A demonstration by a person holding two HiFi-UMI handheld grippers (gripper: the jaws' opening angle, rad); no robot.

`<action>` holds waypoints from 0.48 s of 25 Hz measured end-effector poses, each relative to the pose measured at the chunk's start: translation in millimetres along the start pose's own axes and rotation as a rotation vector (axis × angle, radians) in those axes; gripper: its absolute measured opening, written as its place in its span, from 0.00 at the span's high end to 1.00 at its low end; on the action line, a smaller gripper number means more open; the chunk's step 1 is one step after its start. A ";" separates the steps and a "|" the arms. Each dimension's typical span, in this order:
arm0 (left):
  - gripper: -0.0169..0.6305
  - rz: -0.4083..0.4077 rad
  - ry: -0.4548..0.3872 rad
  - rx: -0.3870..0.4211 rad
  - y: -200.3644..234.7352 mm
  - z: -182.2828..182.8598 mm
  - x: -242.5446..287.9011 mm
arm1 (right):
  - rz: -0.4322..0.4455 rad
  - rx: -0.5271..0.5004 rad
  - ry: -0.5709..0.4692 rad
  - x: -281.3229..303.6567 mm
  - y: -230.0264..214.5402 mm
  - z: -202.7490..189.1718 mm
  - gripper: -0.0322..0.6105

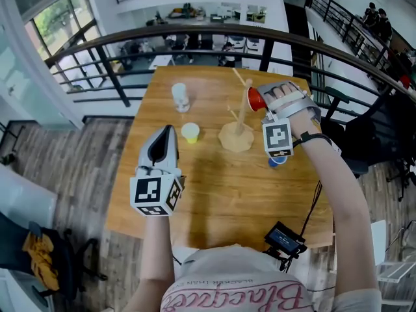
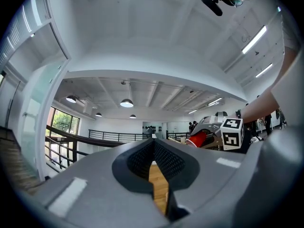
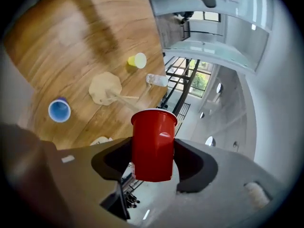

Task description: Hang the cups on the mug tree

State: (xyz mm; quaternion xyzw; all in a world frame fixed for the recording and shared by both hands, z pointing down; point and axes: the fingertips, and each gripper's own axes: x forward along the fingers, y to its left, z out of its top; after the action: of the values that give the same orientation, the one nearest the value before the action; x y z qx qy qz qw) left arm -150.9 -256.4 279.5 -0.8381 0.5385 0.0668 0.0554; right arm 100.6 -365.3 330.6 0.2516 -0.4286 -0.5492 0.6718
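Observation:
The wooden mug tree [image 1: 236, 134] stands at the table's middle, its pegs bare. My right gripper [image 1: 261, 100] is shut on a red cup [image 1: 255, 99], held on its side, mouth toward the tree's upper peg. In the right gripper view the red cup [image 3: 152, 144] sits between the jaws above the tree [image 3: 105, 88]. A yellow cup [image 1: 190, 132], a clear cup [image 1: 180, 97] and a blue cup [image 1: 277, 162], partly hidden under my right gripper, stand on the table. My left gripper [image 1: 168, 132] is shut and empty, low on the left by the yellow cup, and sees the red cup [image 2: 198, 139].
The wooden table [image 1: 214, 194] ends at a dark railing [image 1: 195, 38] with a drop behind it. A small black device [image 1: 284, 237] with a cable lies near the table's front edge. A chair [image 1: 364, 129] stands on the right.

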 end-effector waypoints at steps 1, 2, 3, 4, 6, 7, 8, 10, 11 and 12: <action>0.95 0.000 0.001 -0.001 0.0 -0.5 0.0 | 0.001 -0.059 0.004 0.3 1.2 1.0 0.54; 0.95 0.000 0.003 -0.002 0.1 -1.3 -0.1 | 0.001 -0.114 0.007 0.4 2.9 2.3 0.54; 0.95 0.001 0.005 -0.005 0.3 -2.2 -0.3 | 0.002 -0.160 0.008 0.5 4.9 3.9 0.55; 0.95 0.001 0.006 -0.008 0.6 -3.1 -0.6 | 0.003 -0.197 0.008 0.9 7.2 5.8 0.55; 0.95 0.002 0.006 -0.013 0.9 -4.5 -1.0 | 0.015 -0.222 0.006 2.5 12.1 9.6 0.55; 0.95 0.002 0.006 -0.014 0.8 -4.9 -1.2 | 0.023 -0.209 0.004 3.4 14.2 11.2 0.55; 0.95 0.001 0.006 -0.015 0.5 -4.9 -1.3 | 0.028 -0.185 0.002 4.0 15.6 12.3 0.55; 0.95 -0.002 0.004 -0.014 -1.1 -4.2 -1.4 | 0.026 -0.122 0.000 3.5 16.0 12.8 0.55; 0.95 -0.003 0.002 -0.014 -2.1 -3.8 -1.4 | 0.019 -0.086 -0.002 2.5 15.6 12.4 0.55; 0.95 -0.005 0.001 -0.013 -3.1 -3.3 -1.4 | 0.010 -0.050 -0.002 1.2 14.6 11.5 0.53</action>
State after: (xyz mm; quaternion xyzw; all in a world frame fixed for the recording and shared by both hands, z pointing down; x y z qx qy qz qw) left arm -148.5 -254.5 283.1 -0.8399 0.5360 0.0695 0.0497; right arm 98.5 -361.0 348.6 0.2318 -0.4167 -0.5566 0.6803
